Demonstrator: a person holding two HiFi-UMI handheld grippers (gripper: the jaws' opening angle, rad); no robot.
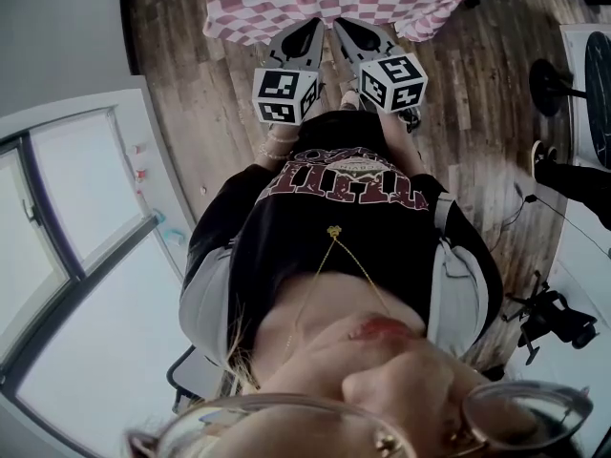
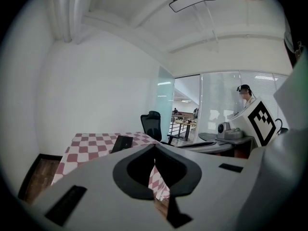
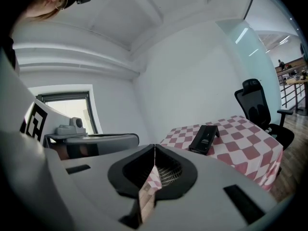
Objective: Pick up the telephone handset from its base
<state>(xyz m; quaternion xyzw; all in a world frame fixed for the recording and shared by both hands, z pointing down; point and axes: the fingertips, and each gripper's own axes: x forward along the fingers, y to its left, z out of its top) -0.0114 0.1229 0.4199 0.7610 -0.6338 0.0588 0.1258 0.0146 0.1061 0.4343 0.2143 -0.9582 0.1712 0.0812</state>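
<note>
A black telephone (image 3: 204, 138) lies tilted on a table with a pink-and-white checked cloth (image 3: 240, 146), its handset resting on its base. In the left gripper view the telephone (image 2: 121, 143) shows just past the jaws on the same cloth (image 2: 86, 150). My left gripper (image 2: 154, 146) is shut with nothing in it, short of the table. My right gripper (image 3: 154, 146) is shut and empty too, to the left of the phone. From the head view, the left gripper (image 1: 298, 38) and right gripper (image 1: 361, 34) sit side by side at the table's near edge (image 1: 325, 22).
A black office chair (image 3: 257, 107) stands beyond the table's right side, also seen as the chair (image 2: 151, 121). Wooden floor (image 1: 181, 84) surrounds the table. A glass partition and a distant person (image 2: 245, 96) lie right. A black stand (image 1: 554, 318) sits on the floor.
</note>
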